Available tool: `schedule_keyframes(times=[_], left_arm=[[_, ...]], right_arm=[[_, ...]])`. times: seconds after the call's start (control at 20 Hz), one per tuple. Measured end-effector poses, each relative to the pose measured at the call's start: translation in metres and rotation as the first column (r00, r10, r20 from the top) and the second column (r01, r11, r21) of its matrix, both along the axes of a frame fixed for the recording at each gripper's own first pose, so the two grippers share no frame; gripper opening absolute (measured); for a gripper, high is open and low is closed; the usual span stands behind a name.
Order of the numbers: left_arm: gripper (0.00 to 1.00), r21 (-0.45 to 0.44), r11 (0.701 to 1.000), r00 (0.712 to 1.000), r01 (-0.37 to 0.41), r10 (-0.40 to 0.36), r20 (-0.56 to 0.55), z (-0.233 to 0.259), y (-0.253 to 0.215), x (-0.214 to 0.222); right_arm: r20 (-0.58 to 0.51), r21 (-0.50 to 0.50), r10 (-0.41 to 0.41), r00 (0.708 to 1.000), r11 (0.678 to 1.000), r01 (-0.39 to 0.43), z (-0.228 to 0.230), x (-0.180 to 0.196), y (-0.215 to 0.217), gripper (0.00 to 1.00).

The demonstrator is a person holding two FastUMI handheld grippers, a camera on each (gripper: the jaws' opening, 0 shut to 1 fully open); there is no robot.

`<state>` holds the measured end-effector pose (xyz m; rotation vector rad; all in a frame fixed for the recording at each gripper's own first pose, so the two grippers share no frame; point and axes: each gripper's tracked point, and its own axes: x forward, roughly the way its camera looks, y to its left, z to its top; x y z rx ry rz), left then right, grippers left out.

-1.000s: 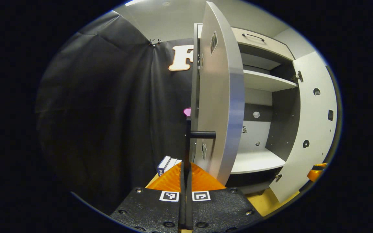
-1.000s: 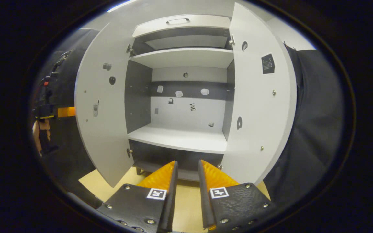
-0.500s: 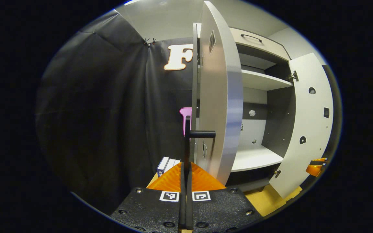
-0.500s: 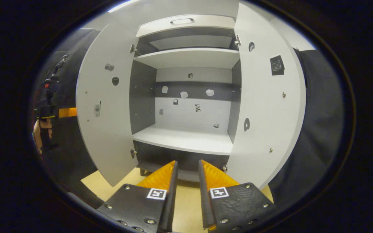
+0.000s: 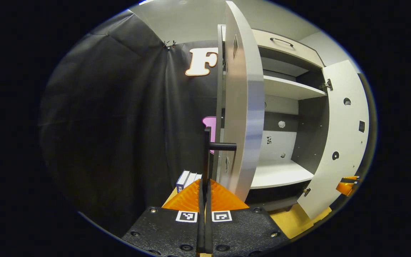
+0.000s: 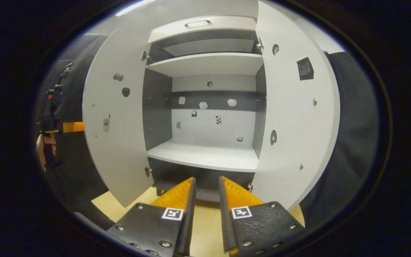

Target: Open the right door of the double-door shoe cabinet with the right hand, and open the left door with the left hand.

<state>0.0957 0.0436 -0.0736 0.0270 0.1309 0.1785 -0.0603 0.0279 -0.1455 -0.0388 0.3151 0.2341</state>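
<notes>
Black cloth walls enclose the booth, and the cabinet (image 6: 205, 117) stands on a wooden floor (image 6: 205, 228) with both doors swung open. In the left gripper view, the left gripper (image 5: 204, 184) is clenched on the handle (image 5: 207, 150) of the left door (image 5: 243, 107), which is seen nearly edge-on. In the right gripper view, the right gripper (image 6: 205, 185) is released, fingers apart, in front of the open interior, touching nothing; the right door (image 6: 298, 125) stands open beside it. Two shelves (image 6: 205, 157) are visible inside. Boxes (image 5: 187, 178) stand on the floor beside the cabinet.
</notes>
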Motion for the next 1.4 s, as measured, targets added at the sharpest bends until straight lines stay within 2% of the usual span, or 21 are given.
schedule_keyframes(times=[0.25,0.3,0.4,0.45,0.7,0.75,0.85,1.0,1.25,1.4], left_arm=[[0.01,-0.002,1.0,1.0,-0.027,0.027,0.002,0.0,0.004,-0.005],[0.01,0.001,1.0,1.0,-0.031,0.031,0.0,0.0,0.004,-0.007],[0.03,0.006,0.999,0.999,-0.042,0.042,-0.002,0.001,0.006,-0.011],[0.01,0.004,0.999,0.999,-0.05,0.05,-0.004,0.001,0.006,-0.013],[0.01,-0.036,0.995,0.996,-0.091,0.091,0.009,0.008,0.004,-0.044],[0.01,-0.033,0.996,0.996,-0.085,0.086,0.016,0.011,-0.001,-0.05],[0.0,-0.022,0.998,0.998,-0.052,0.053,0.038,0.025,-0.023,-0.063],[0.0,-0.011,0.999,0.995,0.048,-0.047,0.088,0.051,-0.069,-0.066],[0.02,-0.023,0.979,0.971,0.2,-0.195,0.138,0.068,-0.124,-0.042],[0.0,-0.007,0.965,0.954,0.263,-0.259,0.148,0.071,-0.15,-0.022]], right_arm=[[0.007,0.008,0.02,1.0,1.0,-0.02,0.002,0.01,0.004,0.31],[0.007,0.011,0.025,1.0,1.0,-0.025,0.002,0.013,0.005,0.35],[0.009,0.016,0.034,0.999,0.999,-0.034,0.003,0.016,0.008,0.35],[0.01,0.018,0.039,0.999,0.999,-0.039,0.004,0.018,0.009,0.35],[0.019,0.019,0.03,0.999,0.999,-0.031,0.008,0.028,0.01,0.34],[0.019,0.02,0.018,1.0,1.0,-0.019,0.009,0.03,0.009,0.31],[0.017,0.043,-0.004,1.0,0.999,0.003,0.014,0.033,0.008,0.34],[0.019,0.091,-0.03,0.999,0.995,0.028,0.027,0.036,0.006,0.34],[0.083,0.075,-0.092,0.992,0.994,0.085,0.061,0.036,-0.001,0.35],[0.131,0.118,-0.111,0.985,0.988,0.096,0.09,0.035,0.007,0.34]])
